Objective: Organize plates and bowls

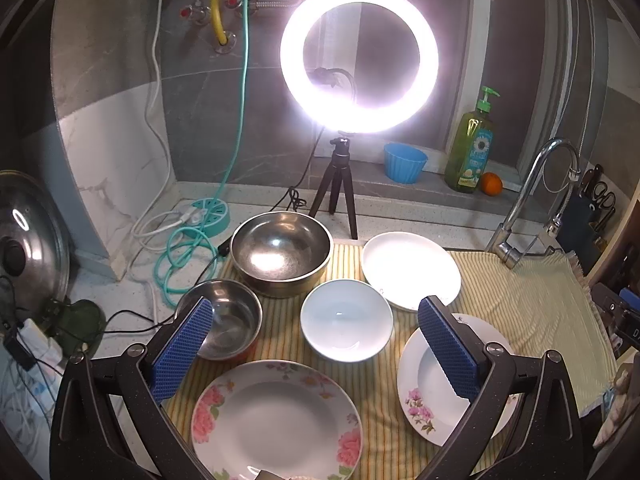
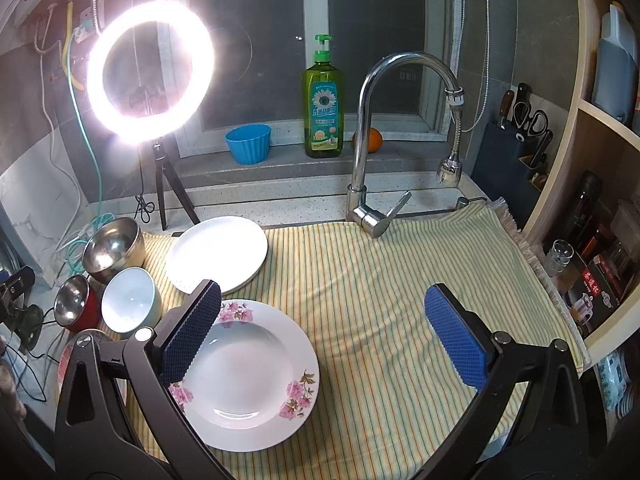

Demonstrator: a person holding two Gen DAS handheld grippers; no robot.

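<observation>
Striped cloth (image 2: pixel 380 280) carries all the dishes. Left gripper (image 1: pixel 316 344) spread wide, empty, above white bowl (image 1: pixel 346 320) — large steel bowl (image 1: pixel 282 252) and small steel bowl (image 1: pixel 228 318) behind it, pink-flowered plate (image 1: pixel 276 420) nearest. Right gripper (image 2: pixel 324 336) also wide, empty, beside floral plate (image 2: pixel 248 368). Plain white plate (image 2: pixel 218 252) further back. Ring light (image 2: pixel 150 72) glares; faucet (image 2: pixel 368 128) overhangs cloth's far edge.

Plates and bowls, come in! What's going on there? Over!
Left gripper open, empty. Right gripper open, empty. Three plates, three bowls all separate on striped cloth. Nothing stacked, nothing blocking.
</observation>
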